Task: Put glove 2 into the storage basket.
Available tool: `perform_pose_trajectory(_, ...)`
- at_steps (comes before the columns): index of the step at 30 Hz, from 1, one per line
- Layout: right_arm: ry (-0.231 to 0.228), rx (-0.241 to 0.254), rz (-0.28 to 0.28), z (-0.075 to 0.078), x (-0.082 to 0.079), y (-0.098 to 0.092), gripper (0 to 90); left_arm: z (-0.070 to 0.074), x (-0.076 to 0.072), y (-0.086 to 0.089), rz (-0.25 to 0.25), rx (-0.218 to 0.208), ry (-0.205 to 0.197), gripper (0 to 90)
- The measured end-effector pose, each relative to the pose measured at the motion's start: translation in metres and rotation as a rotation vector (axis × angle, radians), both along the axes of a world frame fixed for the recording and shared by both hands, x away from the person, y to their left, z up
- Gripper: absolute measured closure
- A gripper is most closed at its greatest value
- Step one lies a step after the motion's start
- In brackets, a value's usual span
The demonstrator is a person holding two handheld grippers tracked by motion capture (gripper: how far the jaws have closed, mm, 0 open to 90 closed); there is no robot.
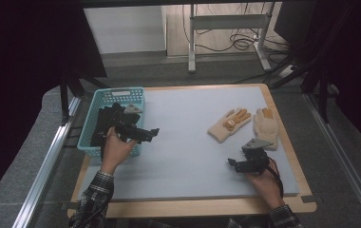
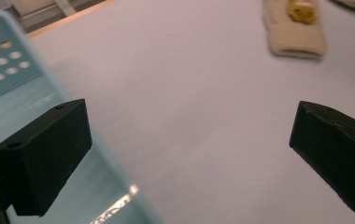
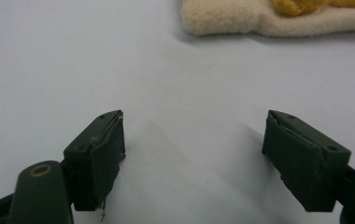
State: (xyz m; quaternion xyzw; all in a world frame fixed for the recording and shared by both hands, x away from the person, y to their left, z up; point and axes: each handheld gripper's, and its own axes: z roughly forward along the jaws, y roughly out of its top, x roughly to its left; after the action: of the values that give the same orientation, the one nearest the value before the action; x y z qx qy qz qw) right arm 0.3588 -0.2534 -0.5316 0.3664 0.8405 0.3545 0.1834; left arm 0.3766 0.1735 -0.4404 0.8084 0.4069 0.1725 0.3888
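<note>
Mat (image 1: pixel 193 142): matt, smooth, pale grey, foam-like. Table edge (image 1: pixel 193 206): light wood. Basket (image 1: pixel 93 142) at 9 o'clock: glossy teal plastic, perforated. Gloves (image 1: pixel 229 124) at 2 o'clock: fuzzy beige knit cloth. Jaw pads (image 3: pixel 105 149): matt black, rubbery, edges frayed. Sleeve (image 1: pixel 93 204): plaid cloth.

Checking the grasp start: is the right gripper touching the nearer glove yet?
Apart. The right gripper view shows the right gripper with jaws wide open and bare mat between them and the glove.
</note>
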Motion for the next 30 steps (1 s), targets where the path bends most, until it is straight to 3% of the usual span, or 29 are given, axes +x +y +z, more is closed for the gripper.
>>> perform_pose_trajectory(9,-0.001,-0.001,0.001,0.0,0.0,0.0,20.7,-0.019,-0.024,-0.04,-0.108,-0.035,-0.005,0.0)
perform_pose_trajectory(16,-0.002,-0.001,0.001,0.0,0.0,0.0,20.7,-0.044,-0.038,-0.06,-0.148,-0.009,-0.007,0.0)
perform_pose_trajectory(21,-0.002,0.0,0.001,0.0,0.0,0.0,20.7,-0.065,-0.046,-0.064,-0.143,-0.005,0.007,0.0)
perform_pose_trajectory(30,-0.002,-0.001,0.001,0.0,0.0,0.0,20.7,-0.101,-0.052,-0.06,-0.104,0.066,0.061,0.0)
